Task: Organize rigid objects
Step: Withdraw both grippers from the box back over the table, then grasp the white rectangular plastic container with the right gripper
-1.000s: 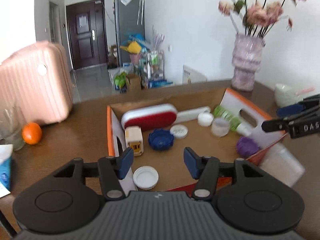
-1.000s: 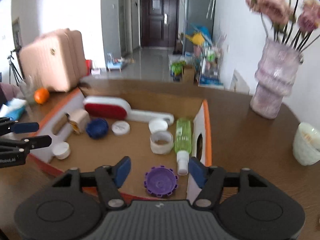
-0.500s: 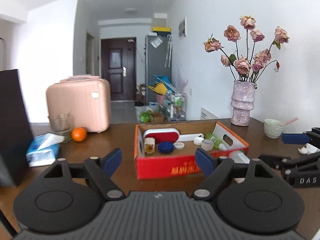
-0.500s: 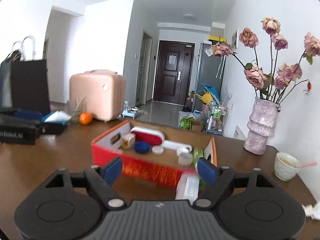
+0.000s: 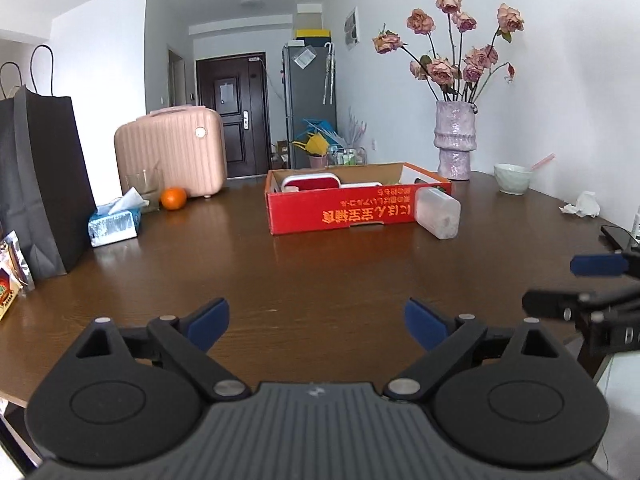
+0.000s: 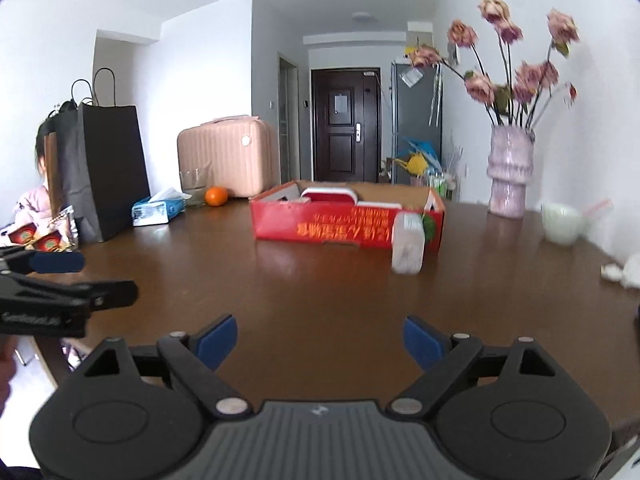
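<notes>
A red cardboard box (image 5: 340, 210) stands far across the brown table (image 5: 320, 272); a red-and-white brush (image 5: 310, 182) and other small items show over its rim. A clear plastic container (image 5: 438, 214) leans against the box's front right corner, and both box (image 6: 320, 226) and container (image 6: 408, 244) also appear in the right wrist view. My left gripper (image 5: 317, 320) hovers over the near table, jaws opening, nothing between them. My right gripper (image 6: 320, 336) is alongside, jaws also opening and empty. Each sees the other: right gripper (image 5: 576, 285), left gripper (image 6: 86, 278).
At the left stand a black paper bag (image 5: 40, 184), tissue box (image 5: 114, 222), glass (image 5: 142, 184), orange (image 5: 173, 198) and pink suitcase (image 5: 172, 152). A flower vase (image 5: 456, 140), bowl (image 5: 514, 178) and crumpled tissue (image 5: 584, 204) sit right. A person (image 6: 36, 184) sits behind the bag.
Both grippers have pulled back from right above the box to the near side of the table. The box now looks small and distant. Both pairs of jaws have spread wider.
</notes>
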A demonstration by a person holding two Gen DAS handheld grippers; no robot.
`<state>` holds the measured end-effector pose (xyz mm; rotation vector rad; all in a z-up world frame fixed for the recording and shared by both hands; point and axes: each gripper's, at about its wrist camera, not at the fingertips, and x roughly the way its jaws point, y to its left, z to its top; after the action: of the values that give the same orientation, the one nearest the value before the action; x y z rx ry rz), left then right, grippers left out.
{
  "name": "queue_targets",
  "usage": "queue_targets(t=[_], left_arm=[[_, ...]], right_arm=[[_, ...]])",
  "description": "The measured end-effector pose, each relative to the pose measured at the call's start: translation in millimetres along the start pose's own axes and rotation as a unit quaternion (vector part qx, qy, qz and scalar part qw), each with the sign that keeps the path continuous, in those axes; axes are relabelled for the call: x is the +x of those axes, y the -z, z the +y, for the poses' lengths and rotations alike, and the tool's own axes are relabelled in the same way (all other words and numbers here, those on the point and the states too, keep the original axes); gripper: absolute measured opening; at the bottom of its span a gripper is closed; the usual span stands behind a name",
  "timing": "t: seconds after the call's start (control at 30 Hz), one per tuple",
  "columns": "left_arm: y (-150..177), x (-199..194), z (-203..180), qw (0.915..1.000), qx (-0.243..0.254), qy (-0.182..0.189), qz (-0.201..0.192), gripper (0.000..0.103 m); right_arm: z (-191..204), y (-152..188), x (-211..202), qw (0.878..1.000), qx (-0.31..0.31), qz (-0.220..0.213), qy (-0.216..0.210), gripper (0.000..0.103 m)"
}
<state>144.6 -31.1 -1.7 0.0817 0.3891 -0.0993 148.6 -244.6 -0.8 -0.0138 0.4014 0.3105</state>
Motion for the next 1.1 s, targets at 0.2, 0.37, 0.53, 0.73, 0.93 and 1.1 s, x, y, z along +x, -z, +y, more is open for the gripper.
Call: queue_targets(t=[0.2,0.37,0.53,0.73,0.93,1.1], left_arm=[[-0.6,2.3,-4.0,1.0000,0.002,0.000,-0.003,0.098],[-3.3,17.9,-4.0,0.9999,0.003,0.008,0.008,0.101],[-12.5,48.9,-3.2,0.9996,0.007,0.016,0.021,0.103],[-37.1,101.7,4.0,0.9993,-0.003,0.015,0.034,0.103],[-54.9,148.6,5.1,0.9995,0.015,0.005,0.028,0.103],[-61.8,176.6,14.5,0.9991,0.011,0.003,0.040,0.103]], right_arm=[[0.0,7.3,-10.8,1.000,-0.006,-0.006,0.010,0.090],[-11.3,6.1,-0.9,1.000,0.022,-0.005,0.015,0.090],[-23.1,0.1,25.8,0.999,0.022,0.010,0.026,0.090],[-47.9,-28.7,69.3,0.999,0.014,0.017,0.043,0.083],[-86.2,-72.5,149.5,0.999,0.023,0.028,0.036,0.069],[-107.6,-93.9,218.3,0.997,0.040,0.050,0.050,0.059]])
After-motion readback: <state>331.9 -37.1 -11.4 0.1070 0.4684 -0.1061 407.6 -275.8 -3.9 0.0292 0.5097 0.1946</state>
